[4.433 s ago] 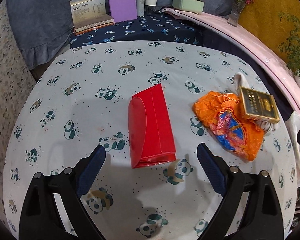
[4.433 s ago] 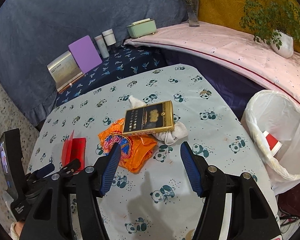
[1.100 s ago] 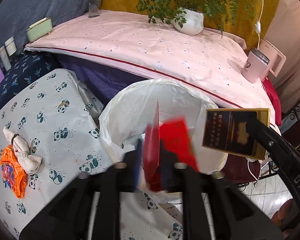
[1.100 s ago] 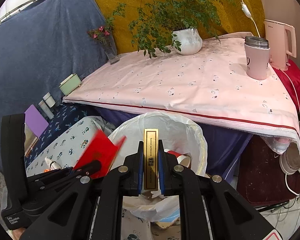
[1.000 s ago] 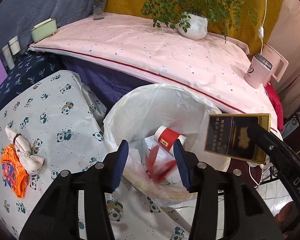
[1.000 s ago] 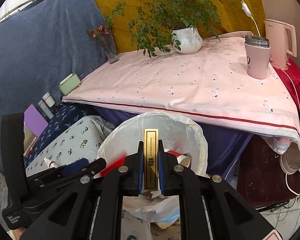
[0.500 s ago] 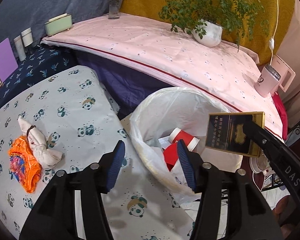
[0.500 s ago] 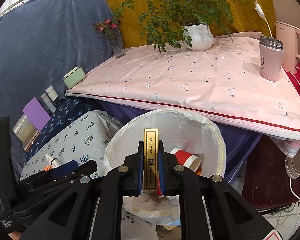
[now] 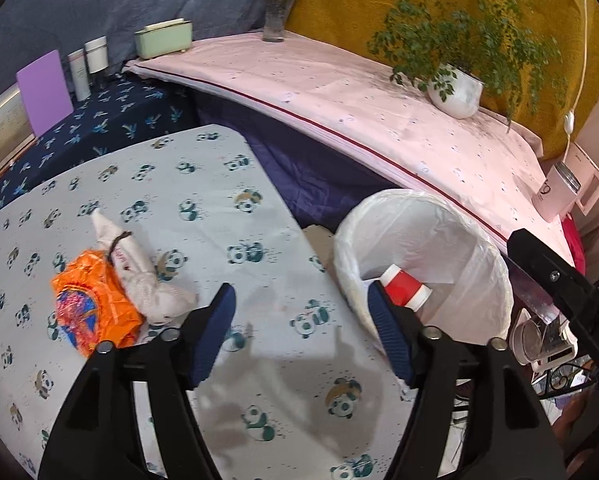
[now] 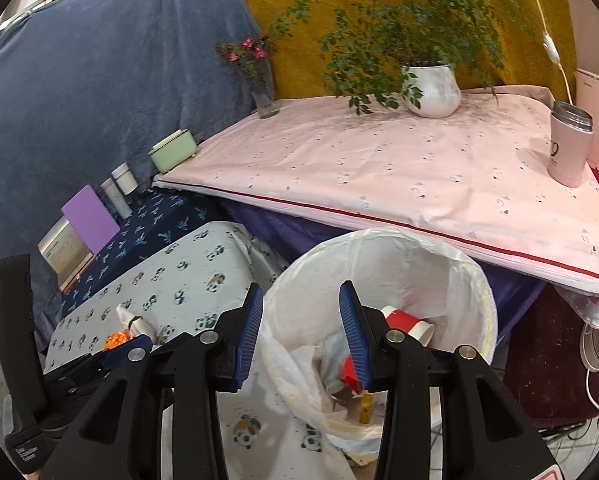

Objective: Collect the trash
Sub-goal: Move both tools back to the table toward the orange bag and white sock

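A white-lined trash bin point(image 9: 479, 248) point(image 10: 471, 280) stands beside the panda-print table point(image 9: 203, 184). Inside it lie a red and white paper cup point(image 9: 403, 290) point(image 10: 403, 324), the red packet point(image 10: 347, 370) and the gold box point(image 10: 366, 407). An orange wrapper point(image 9: 93, 304) and a white cloth wad point(image 9: 139, 272) lie on the table. My left gripper point(image 9: 301, 328) is open and empty over the table's right edge. My right gripper point(image 10: 299, 330) is open and empty above the bin.
A pink-covered bench point(image 9: 379, 92) holds a potted plant point(image 9: 455, 92), a flower vase point(image 9: 277, 16), a pink mug point(image 9: 557, 196) and a green box point(image 9: 163, 38). A purple card point(image 9: 43, 92) and bottles point(image 9: 87, 64) stand at the back left.
The left gripper dropped the red packet into the bin and swung back over the table. The right gripper has opened and the gold box has fallen into the bin.
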`<control>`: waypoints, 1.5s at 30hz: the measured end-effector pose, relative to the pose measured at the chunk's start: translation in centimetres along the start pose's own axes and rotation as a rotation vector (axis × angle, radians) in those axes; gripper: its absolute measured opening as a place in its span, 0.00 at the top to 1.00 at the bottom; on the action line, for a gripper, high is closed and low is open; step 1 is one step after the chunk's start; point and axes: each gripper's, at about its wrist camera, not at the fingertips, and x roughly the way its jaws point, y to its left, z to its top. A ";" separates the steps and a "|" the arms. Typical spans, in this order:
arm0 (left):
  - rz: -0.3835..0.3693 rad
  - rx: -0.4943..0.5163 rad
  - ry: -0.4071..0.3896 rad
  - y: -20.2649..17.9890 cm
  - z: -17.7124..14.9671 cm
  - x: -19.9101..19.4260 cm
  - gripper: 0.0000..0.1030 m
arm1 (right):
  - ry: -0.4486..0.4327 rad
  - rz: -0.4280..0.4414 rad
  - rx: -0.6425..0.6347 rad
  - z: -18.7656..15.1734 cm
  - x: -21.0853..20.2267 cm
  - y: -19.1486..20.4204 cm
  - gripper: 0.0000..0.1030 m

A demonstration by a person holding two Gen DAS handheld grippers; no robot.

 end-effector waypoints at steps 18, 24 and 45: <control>0.113 -0.183 -0.029 11.1 -1.8 -3.5 0.30 | 0.076 0.115 -0.129 -2.5 1.4 10.2 0.57; 0.139 -0.228 -0.023 14.1 -2.6 -3.9 0.30 | 0.110 0.137 -0.167 -3.6 2.4 13.1 0.57; 0.171 -0.354 0.066 21.7 -4.6 -0.4 0.23 | 0.249 0.172 -0.251 -6.9 9.0 19.5 0.57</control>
